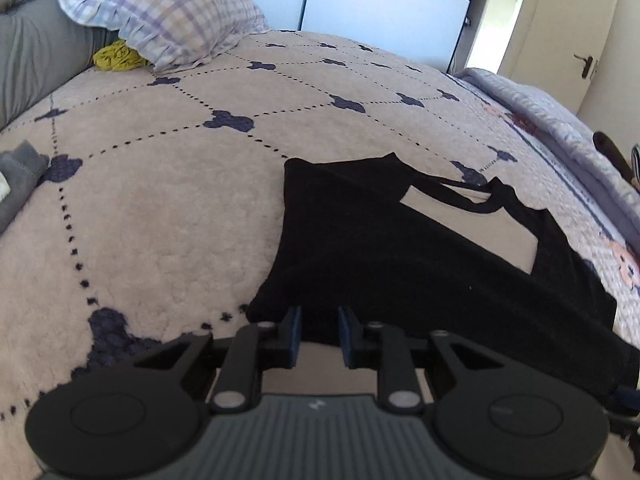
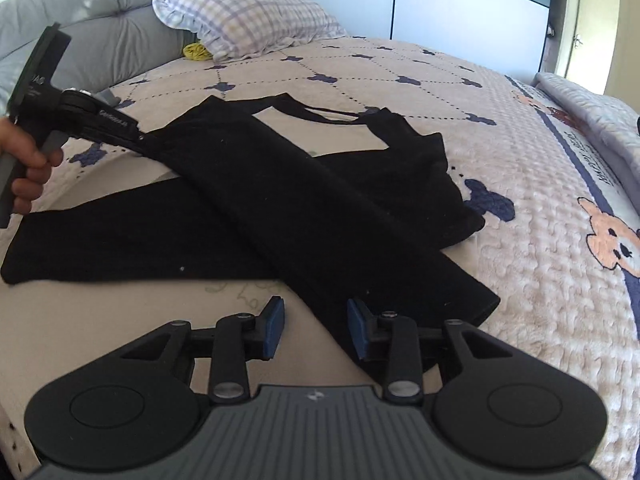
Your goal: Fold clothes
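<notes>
A black sleeveless top (image 2: 280, 200) lies on the bed, one side folded diagonally across the rest. It also shows in the left wrist view (image 1: 380, 248). My left gripper (image 1: 319, 332) has its jaws a small gap apart, at the edge of the black cloth. In the right wrist view the left gripper (image 2: 140, 138) lies against the top's left edge, with the cloth drawn up to its tip. My right gripper (image 2: 316, 320) is open, its fingertips over the folded strip's near end.
The bed has a pinkish quilt (image 1: 160, 200) with dark blue patches. A checked pillow (image 1: 168, 12) and a yellow cloth (image 1: 118, 56) lie by the grey headboard (image 2: 100, 20). Grey fabric (image 1: 20, 176) lies at the left edge. A folded lilac blanket (image 2: 600, 116) lies at the right.
</notes>
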Demonstrator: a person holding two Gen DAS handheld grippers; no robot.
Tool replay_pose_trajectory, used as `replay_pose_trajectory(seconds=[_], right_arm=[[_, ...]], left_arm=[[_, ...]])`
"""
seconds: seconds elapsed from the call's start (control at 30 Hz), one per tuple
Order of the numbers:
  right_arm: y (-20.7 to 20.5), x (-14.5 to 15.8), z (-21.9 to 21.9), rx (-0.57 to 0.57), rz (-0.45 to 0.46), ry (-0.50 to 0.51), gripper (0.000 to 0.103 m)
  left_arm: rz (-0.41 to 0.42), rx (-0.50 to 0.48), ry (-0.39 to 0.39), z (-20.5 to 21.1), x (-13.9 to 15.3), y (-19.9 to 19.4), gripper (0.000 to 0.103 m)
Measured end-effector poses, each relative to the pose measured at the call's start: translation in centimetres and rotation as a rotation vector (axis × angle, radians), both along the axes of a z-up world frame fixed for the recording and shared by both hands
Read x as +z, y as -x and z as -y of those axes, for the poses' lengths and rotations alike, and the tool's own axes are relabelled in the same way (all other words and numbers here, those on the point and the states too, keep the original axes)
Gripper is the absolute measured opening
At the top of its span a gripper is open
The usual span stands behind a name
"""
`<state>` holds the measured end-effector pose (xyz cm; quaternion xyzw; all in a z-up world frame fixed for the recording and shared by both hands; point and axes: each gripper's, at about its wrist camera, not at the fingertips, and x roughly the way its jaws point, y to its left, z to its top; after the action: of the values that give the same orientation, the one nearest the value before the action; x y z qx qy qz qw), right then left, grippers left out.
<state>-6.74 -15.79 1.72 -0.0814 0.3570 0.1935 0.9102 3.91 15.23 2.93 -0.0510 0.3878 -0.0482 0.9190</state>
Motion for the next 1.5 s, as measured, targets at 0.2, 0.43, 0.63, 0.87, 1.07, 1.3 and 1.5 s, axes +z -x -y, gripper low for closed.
replay_pose_trajectory(seconds=[0.2, 0.43, 0.63, 0.87, 1.07, 1.3, 1.5], right_arm=[[0.8, 1.3, 0.7, -0.032, 0.037, -0.018, 0.006], [2.1, 2.4, 1.4, -0.007, 0.031, -0.058, 0.006], [2.1, 2.0, 0.4, -0.005, 0.056, 0.012, 0.031], [-0.3, 0.6, -2.8, 0.082, 0.052, 0.101, 0.032], [0.7, 1.7, -0.8, 0.015, 0.034, -0.035, 0.007], [1.2, 0.5, -0.2, -0.048, -0.024, -0.046, 0.007], [2.1, 1.1, 0.0, -0.056, 0.018, -0.074, 0.012]], left_arm=[[-0.011, 0.003, 0.007, -0.2, 0.2, 0.2, 0.022], [-0.009, 0.002, 0.058, -0.6, 1.4, 1.6, 0.022], [0.013, -0.033, 0.086, 0.2, 2.5, 2.3, 0.027], [-0.019, -0.014, 0.11, 0.1, 1.9, 3.7, 0.029], [-0.019, 0.027, 0.099, -1.5, 2.2, 5.9, 0.035], [0.01, 0.027, 0.141, -1.5, 3.3, 7.4, 0.037], [0.03, -0.002, 0.145, -0.3, 3.6, 6.4, 0.041]])
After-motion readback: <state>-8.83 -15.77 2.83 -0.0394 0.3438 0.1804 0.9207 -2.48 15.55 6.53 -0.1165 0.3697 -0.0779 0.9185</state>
